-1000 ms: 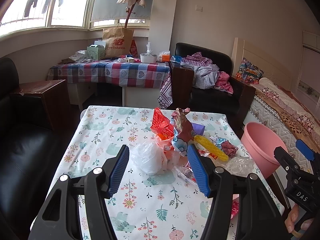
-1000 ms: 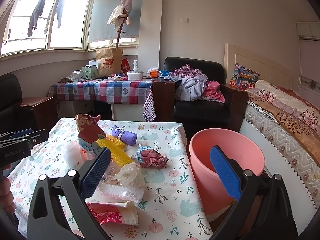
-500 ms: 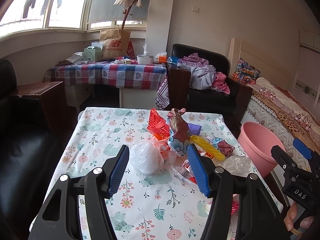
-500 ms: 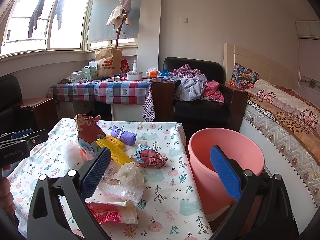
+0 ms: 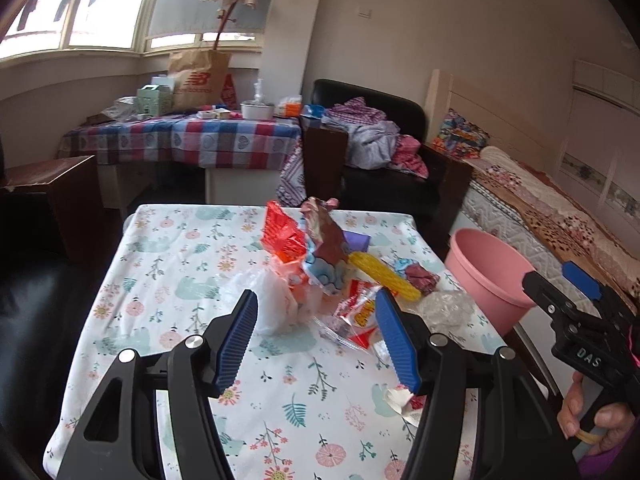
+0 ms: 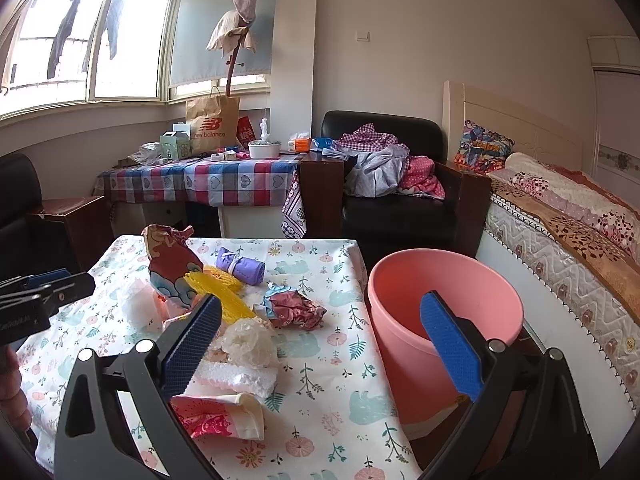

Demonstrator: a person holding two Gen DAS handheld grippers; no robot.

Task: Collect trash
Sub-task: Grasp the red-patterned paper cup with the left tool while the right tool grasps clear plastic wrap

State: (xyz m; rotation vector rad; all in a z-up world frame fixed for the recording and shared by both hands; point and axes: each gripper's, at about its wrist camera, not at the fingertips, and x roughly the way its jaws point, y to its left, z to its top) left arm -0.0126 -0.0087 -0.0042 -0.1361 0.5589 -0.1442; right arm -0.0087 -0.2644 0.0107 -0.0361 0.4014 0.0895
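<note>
A pile of trash lies on the floral-cloth table (image 5: 168,264): a white plastic bag (image 5: 276,304), a red wrapper (image 5: 282,236), a brown cartoon wrapper (image 5: 326,244), a yellow mesh sleeve (image 5: 384,274), a purple roll (image 6: 240,266), a crumpled maroon wrapper (image 6: 296,308), and a clear crumpled bag (image 6: 248,340). A pink bucket (image 6: 444,308) stands right of the table. My left gripper (image 5: 316,340) is open and empty, hovering before the white bag. My right gripper (image 6: 320,348) is open and empty near the table's right edge, beside the bucket.
A black sofa (image 5: 28,320) is left of the table. A bed (image 6: 568,240) lies to the right past the bucket. A plaid-covered table (image 6: 200,180) with a paper bag and a black armchair (image 6: 400,200) with clothes stand behind.
The left gripper has drawn back and to the left a little, so the trash pile sits further right in its view. The right gripper has hardly moved.
</note>
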